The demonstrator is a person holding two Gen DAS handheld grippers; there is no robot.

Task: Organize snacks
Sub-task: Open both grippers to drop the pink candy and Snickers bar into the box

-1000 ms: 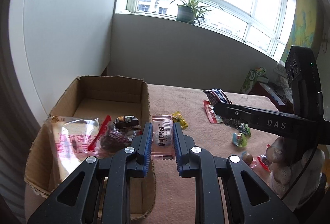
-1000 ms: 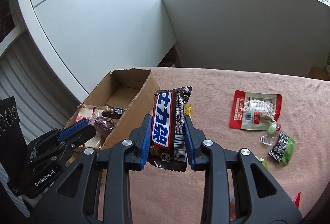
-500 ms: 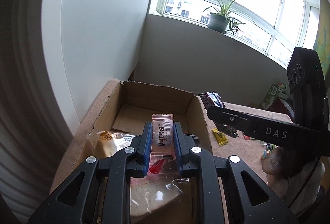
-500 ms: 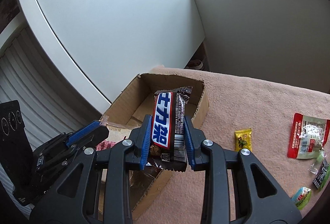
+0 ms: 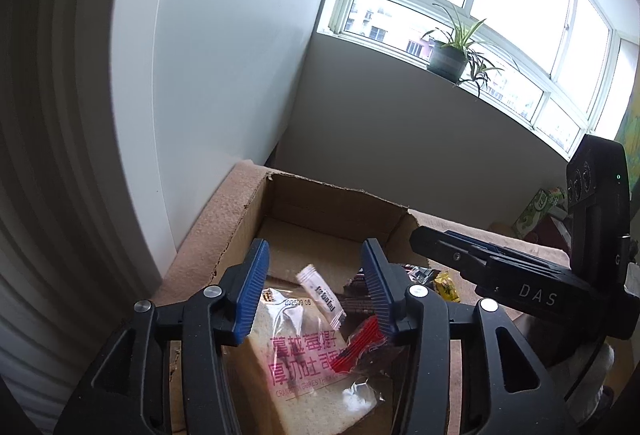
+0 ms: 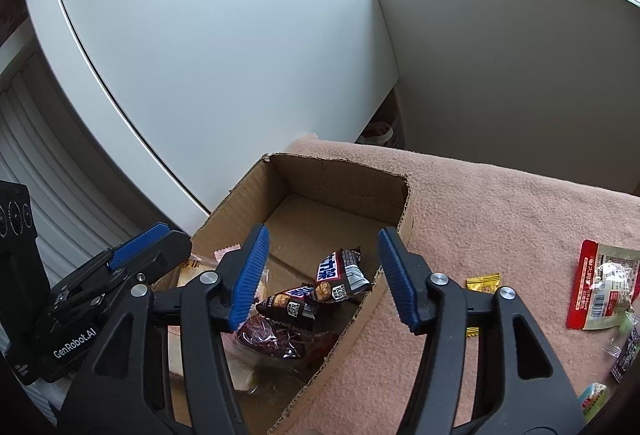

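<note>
Over the cardboard box (image 6: 352, 191), both grippers stand parted with nothing between the pads. Left gripper (image 5: 316, 289): jaws have just been opening; the small pink sachet (image 5: 322, 295) sits loose between and below them, touching neither pad, long axis slanting from upper left to lower right in the left wrist view, lying over the bagged bread slice (image 5: 304, 359). Right gripper (image 6: 324, 275): jaws have just been opening; the chocolate bar (image 6: 340, 275) lies tilted inside the box, long axis running roughly up-left to down-right, resting against a second dark bar (image 6: 290, 305) and above a clear bag of dark red pieces (image 6: 272, 339). Box walls are upright, its top open; its right wall stands between the contents and the pink table cloth (image 6: 500, 203). On the cloth, outside the box: a yellow candy (image 6: 484, 283) just beside the wall and a red-edged packet (image 6: 600, 283) well apart. A potted plant (image 5: 452, 55) stands on the window sill.
</note>
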